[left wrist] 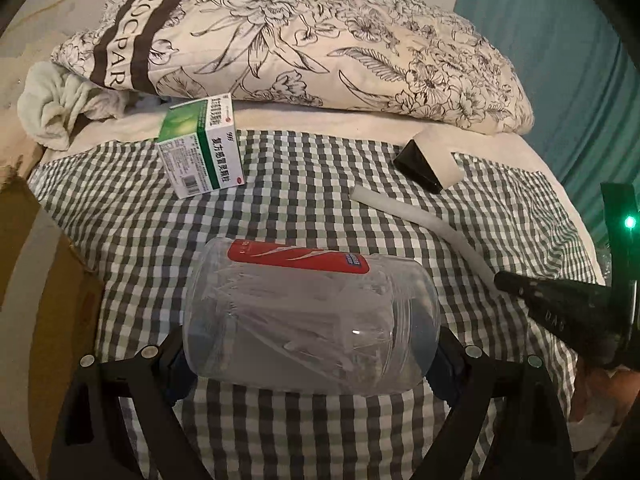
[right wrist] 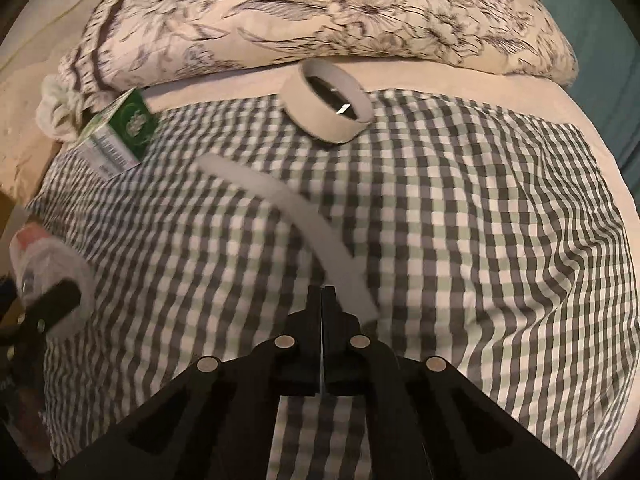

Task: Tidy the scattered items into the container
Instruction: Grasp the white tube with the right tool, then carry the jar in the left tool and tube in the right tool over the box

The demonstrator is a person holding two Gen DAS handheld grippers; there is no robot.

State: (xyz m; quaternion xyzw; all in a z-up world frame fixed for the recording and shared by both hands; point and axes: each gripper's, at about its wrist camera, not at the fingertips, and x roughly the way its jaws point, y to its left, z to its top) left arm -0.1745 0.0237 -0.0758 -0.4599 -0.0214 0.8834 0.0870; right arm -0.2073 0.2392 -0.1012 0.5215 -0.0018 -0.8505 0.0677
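My left gripper (left wrist: 310, 354) is shut on a clear plastic jar of cotton swabs (left wrist: 312, 316) with a red label, held sideways over the checked cloth (left wrist: 280, 208); the jar also shows in the right wrist view (right wrist: 48, 276). A green and white medicine box (left wrist: 202, 148) lies at the back left, also in the right wrist view (right wrist: 120, 136). A white foam tube (left wrist: 424, 228) lies at the right. My right gripper (right wrist: 322, 294) is shut and empty, its tips beside the near end of the tube (right wrist: 296, 216). It shows at the right of the left wrist view (left wrist: 500, 278).
A white ring-shaped roll with a black inside (right wrist: 328, 100) lies beyond the tube, also in the left wrist view (left wrist: 430, 162). A floral quilt (left wrist: 320, 40) and a white towel (left wrist: 60, 108) are at the back. A cardboard box (left wrist: 44, 288) stands at the left edge.
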